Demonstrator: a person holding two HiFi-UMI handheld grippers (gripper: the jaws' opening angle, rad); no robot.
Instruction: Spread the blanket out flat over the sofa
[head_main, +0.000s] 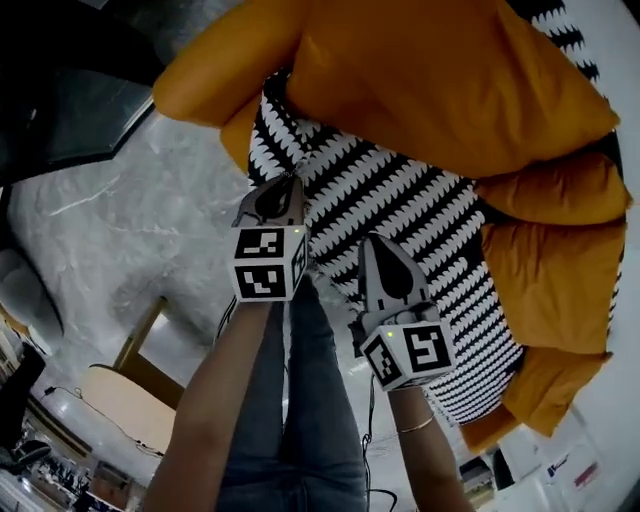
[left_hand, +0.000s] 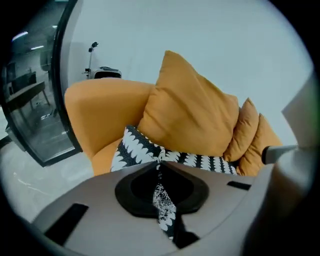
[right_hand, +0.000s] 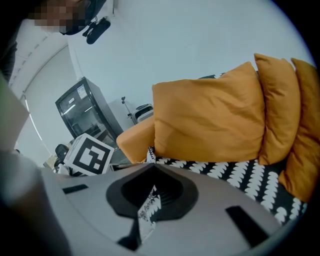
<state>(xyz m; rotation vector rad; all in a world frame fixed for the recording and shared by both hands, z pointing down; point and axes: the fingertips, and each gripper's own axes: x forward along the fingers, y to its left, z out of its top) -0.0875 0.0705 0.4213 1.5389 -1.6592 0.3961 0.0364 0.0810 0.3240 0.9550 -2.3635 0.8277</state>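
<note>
Covering the seat of the orange sofa (head_main: 200, 80), the black-and-white scalloped blanket (head_main: 400, 210) lies mostly flat. Its far side is hidden beneath the back cushions (head_main: 450, 80). The left gripper (head_main: 288, 185) and the right gripper (head_main: 372, 245) each have their jaws clamped together on a pinch of its near edge.

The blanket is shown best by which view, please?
The head view: the blanket lies visible nearly whole. The two gripper views show only a strip below the cushions and a pinched fold.
</note>
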